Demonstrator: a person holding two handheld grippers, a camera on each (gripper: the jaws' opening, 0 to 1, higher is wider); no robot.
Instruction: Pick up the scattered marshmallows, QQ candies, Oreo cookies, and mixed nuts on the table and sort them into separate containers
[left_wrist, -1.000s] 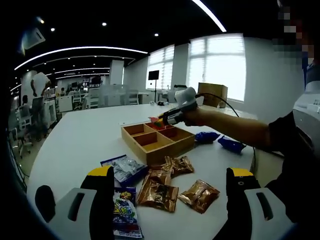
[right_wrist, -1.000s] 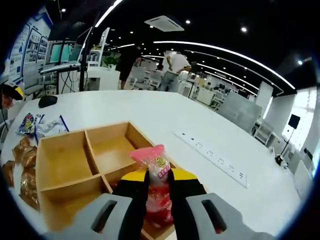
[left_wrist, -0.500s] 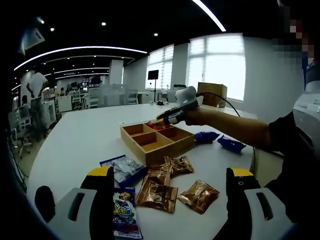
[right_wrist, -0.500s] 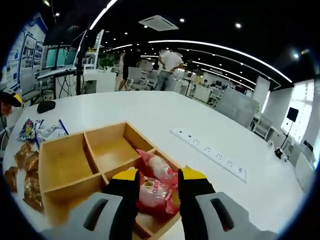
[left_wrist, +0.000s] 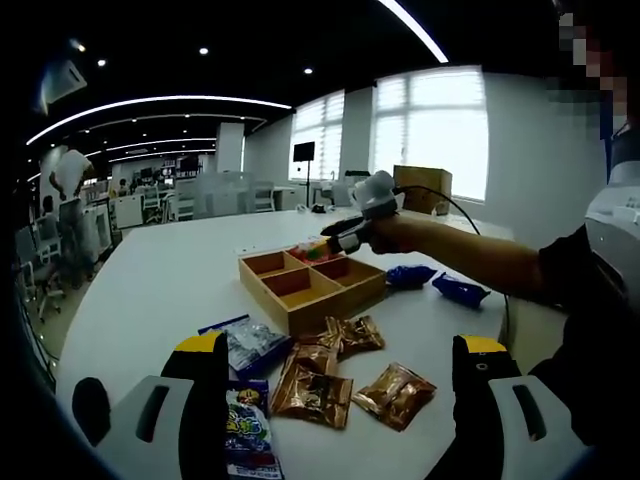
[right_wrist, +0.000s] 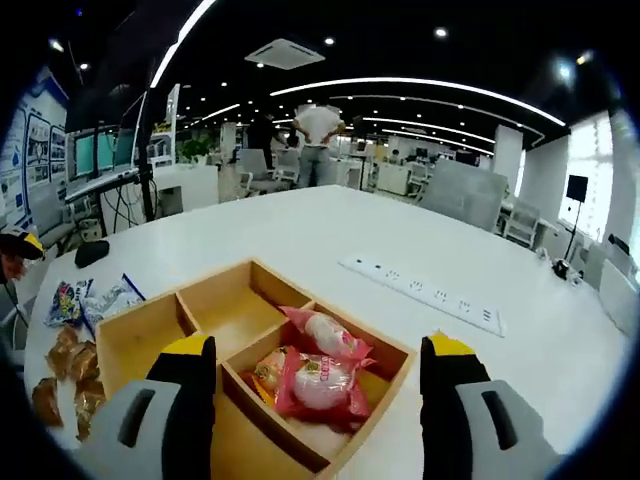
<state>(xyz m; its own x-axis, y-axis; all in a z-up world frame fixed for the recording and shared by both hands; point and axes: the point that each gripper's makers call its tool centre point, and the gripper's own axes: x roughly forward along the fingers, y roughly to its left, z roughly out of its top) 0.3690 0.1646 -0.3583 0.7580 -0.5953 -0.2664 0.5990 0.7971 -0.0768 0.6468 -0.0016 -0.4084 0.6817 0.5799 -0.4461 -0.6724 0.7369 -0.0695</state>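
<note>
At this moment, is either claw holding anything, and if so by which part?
Nothing is held. The right claw stands open above the wooden divided tray, where pink marshmallow packets lie in one compartment. The left claw is open over brown foil snack packets.

— Any lettering legible anywhere?
— None. Bright print on the blue candy packet (left_wrist: 243, 437), too blurred to read.
— On the pink marshmallow packs (right_wrist: 318, 373) in the wooden tray (right_wrist: 152, 333)?
— Red marks only, not readable.
— The wall posters (right_wrist: 28, 160)?
— Coloured panels, text too small to make out.
</note>
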